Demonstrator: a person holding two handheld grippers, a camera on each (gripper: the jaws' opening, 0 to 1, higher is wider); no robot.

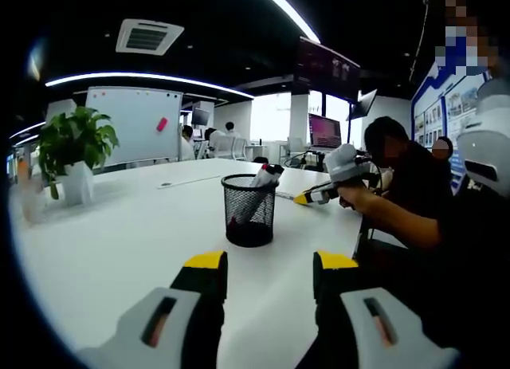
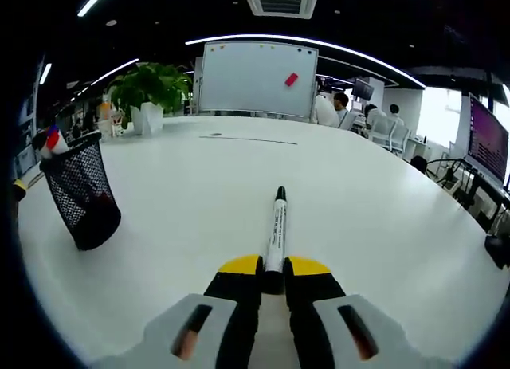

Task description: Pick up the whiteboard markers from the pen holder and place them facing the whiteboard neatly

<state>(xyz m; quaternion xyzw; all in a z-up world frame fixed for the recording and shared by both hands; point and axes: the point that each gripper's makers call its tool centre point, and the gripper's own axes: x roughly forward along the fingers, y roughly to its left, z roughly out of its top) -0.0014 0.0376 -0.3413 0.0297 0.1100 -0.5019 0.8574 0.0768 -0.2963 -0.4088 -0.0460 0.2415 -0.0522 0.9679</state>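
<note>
Black mesh pen holder (image 1: 249, 210): upright on the white table (image 1: 103, 241), just ahead of the left gripper (image 1: 269, 267), whose yellow-tipped jaws stand spread with nothing between them. It appears lined up on the holder, plausibly to draw the next marker.

Markers in holder (image 1: 264, 176): at least one leaning against the rim, cap end up; the exact count is hard to make out through the mesh. In the right gripper view the same holder sits at the far left, tilted by the lens, with a red-and-blue tip showing above its rim.

Black-capped marker (image 2: 277, 235): white barrel, clamped at its near end between the jaws of the right gripper (image 2: 274, 267), which are closed tight on it. The barrel runs straight out over the table, cap pointing toward the whiteboard (image 2: 255, 78) at the far edge. That heading suits the task: held this way, it can be set down already aimed at the board. Whether it rests on the table or hangs just above is unclear.

Whiteboard: standing beyond the table, mostly blank, a pink item near its upper right.

Potted plant (image 2: 150, 90): white pot, far left corner of the table, well apart from the work.

Person (image 1: 398, 186): seated at the table's right side in the left gripper view, holding the right gripper above the tabletop.

Progress, as a judgement: one marker in hand, others yet to be drawn.
</note>
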